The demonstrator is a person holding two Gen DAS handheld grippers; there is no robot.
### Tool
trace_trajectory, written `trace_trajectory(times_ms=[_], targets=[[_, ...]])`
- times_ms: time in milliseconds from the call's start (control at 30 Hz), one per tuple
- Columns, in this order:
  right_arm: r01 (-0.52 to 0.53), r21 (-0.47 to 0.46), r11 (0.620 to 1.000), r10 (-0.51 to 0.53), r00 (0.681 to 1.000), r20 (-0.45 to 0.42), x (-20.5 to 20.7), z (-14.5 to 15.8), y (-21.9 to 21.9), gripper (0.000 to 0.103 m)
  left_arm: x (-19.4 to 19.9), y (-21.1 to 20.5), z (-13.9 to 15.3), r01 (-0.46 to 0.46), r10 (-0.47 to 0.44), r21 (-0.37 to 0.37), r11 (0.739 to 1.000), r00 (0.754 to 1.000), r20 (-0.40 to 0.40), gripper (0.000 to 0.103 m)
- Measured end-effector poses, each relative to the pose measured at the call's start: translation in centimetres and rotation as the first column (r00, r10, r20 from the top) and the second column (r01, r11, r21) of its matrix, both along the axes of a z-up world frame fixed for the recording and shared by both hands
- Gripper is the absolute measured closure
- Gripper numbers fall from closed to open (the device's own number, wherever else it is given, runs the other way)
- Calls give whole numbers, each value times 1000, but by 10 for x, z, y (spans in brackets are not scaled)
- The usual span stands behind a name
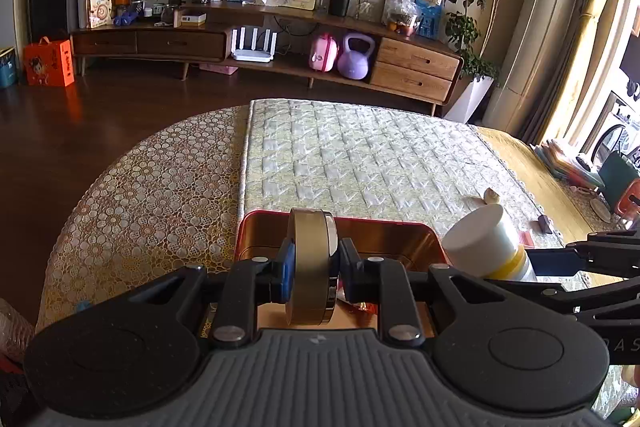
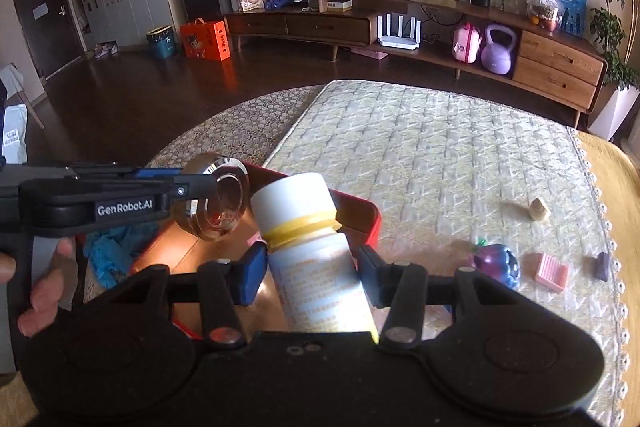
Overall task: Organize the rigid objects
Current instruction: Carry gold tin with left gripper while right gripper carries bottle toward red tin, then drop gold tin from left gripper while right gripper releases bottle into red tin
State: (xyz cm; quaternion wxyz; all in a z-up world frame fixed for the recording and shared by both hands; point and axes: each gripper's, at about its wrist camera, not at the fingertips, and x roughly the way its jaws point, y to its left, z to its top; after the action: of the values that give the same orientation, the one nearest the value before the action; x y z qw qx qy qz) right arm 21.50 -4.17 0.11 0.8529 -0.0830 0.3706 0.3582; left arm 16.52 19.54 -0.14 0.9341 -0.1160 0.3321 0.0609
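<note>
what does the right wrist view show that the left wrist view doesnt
Only the right wrist view shows the purple grape toy, the pink block, the person's hand and the blue cloth beside the tin.

Only the left wrist view shows the stack of items at the table's far right edge.

Both show the red tin, the left claw shut on the round gold case, and the right claw shut on the white bottle.
</note>
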Motion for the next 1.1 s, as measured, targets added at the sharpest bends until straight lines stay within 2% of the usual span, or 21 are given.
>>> trace_trajectory(times_ms=[167, 467, 700, 867, 1100], targets=[[25, 23, 999, -23, 998, -59, 13, -8, 21, 55, 13, 8, -11, 3, -2, 9, 1000, 999, -35, 81], [54, -51, 997, -57, 996, -65, 29, -38, 43, 58, 29, 16, -26, 5, -3, 24, 1000, 997, -75, 81], [59, -71, 996, -64, 996, -58, 40, -42, 50, 58, 35, 20, -33, 11, -10, 7, 1000, 997, -78, 81], [73, -93, 993, -80, 994, -74, 48, -52, 54, 58, 37, 22, -34, 15, -13, 29, 999, 998, -68, 81], [65, -135, 989, -72, 996, -48, 46, -61, 59, 59, 40, 27, -39, 2, 0, 20, 1000, 997, -75, 80]])
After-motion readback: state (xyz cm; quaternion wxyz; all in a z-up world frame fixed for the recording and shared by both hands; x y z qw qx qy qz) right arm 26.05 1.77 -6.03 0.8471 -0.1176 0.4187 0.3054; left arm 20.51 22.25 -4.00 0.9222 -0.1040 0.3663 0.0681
